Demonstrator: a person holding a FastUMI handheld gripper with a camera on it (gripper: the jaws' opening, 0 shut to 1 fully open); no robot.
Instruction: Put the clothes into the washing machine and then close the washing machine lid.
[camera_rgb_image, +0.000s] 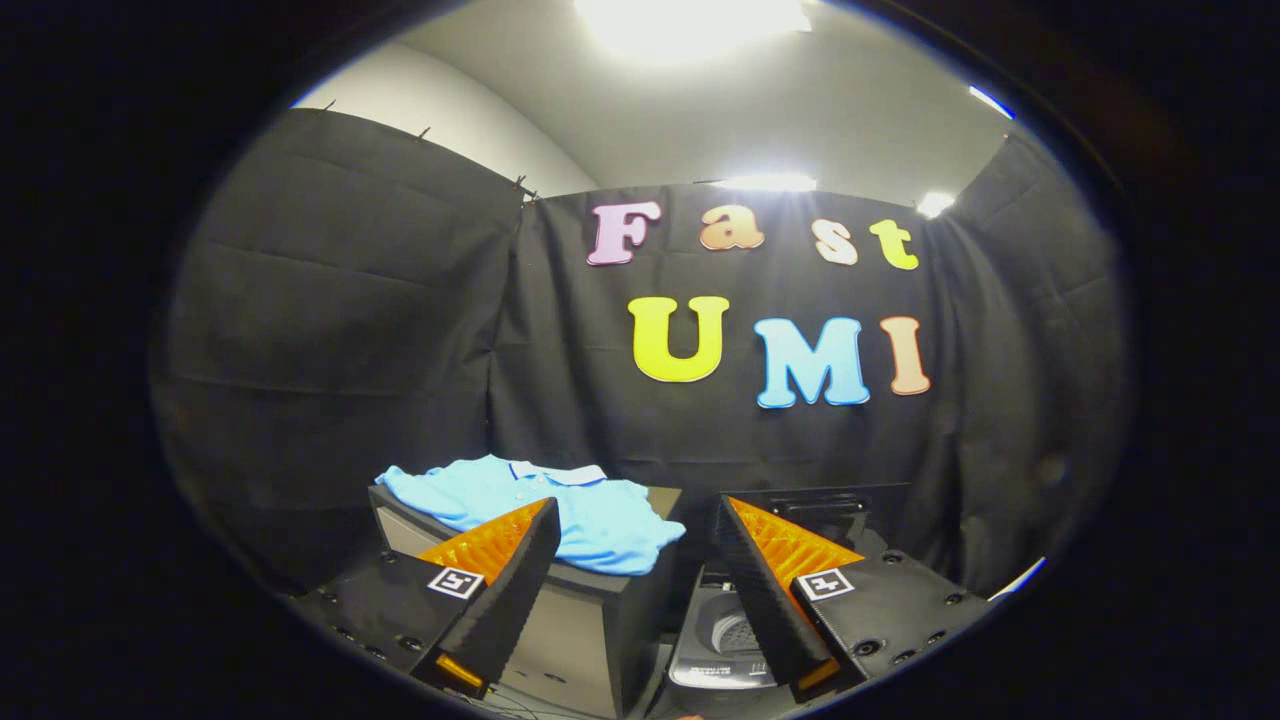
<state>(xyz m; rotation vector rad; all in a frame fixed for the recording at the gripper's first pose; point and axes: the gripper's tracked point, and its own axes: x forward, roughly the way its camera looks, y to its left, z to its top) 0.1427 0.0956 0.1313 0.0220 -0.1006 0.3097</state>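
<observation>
A light blue polo shirt (540, 510) with a white collar lies crumpled on top of a dark box-like stand (590, 610), just beyond my left finger (500, 570). To the right of the stand and lower down sits the washing machine (730, 645), its lid (820, 515) raised at the back and the drum opening visible between my fingers. My gripper (635, 545) is open and holds nothing. It hovers above and short of both the shirt and the machine.
Black cloth walls close the booth behind and on both sides. The stand's front face is pale and its near corner stands close to the machine's left edge.
</observation>
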